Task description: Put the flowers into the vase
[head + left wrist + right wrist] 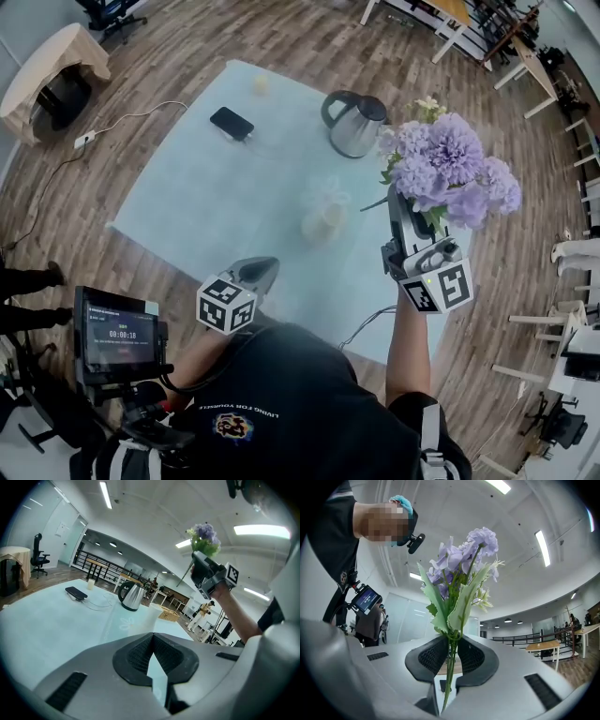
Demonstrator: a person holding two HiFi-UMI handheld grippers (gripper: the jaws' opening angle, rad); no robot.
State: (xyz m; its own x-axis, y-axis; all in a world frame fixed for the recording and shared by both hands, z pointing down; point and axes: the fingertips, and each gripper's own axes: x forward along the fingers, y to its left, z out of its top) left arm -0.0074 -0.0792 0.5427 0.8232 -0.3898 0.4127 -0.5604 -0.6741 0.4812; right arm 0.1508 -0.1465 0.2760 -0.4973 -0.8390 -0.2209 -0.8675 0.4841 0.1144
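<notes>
A bunch of purple flowers point(450, 169) with green leaves stands up out of my right gripper point(401, 211), which is shut on the stems point(450, 667) and held above the table's right side. The blooms point(464, 555) rise well above its pads. The pale, see-through vase point(323, 217) stands upright near the middle of the table, left of and below the flowers. My left gripper point(265, 266) hovers over the table's near edge, its jaws shut with nothing between them, pointing towards the vase point(150, 616). From there the raised flowers point(205, 538) show at the upper right.
A pale green cloth covers the table point(206, 197). A steel kettle point(354, 124) stands at the back right, a black phone point(232, 123) with a cable at the back left, and a small cup point(261, 84) at the far edge. A monitor point(117, 339) sits at my lower left.
</notes>
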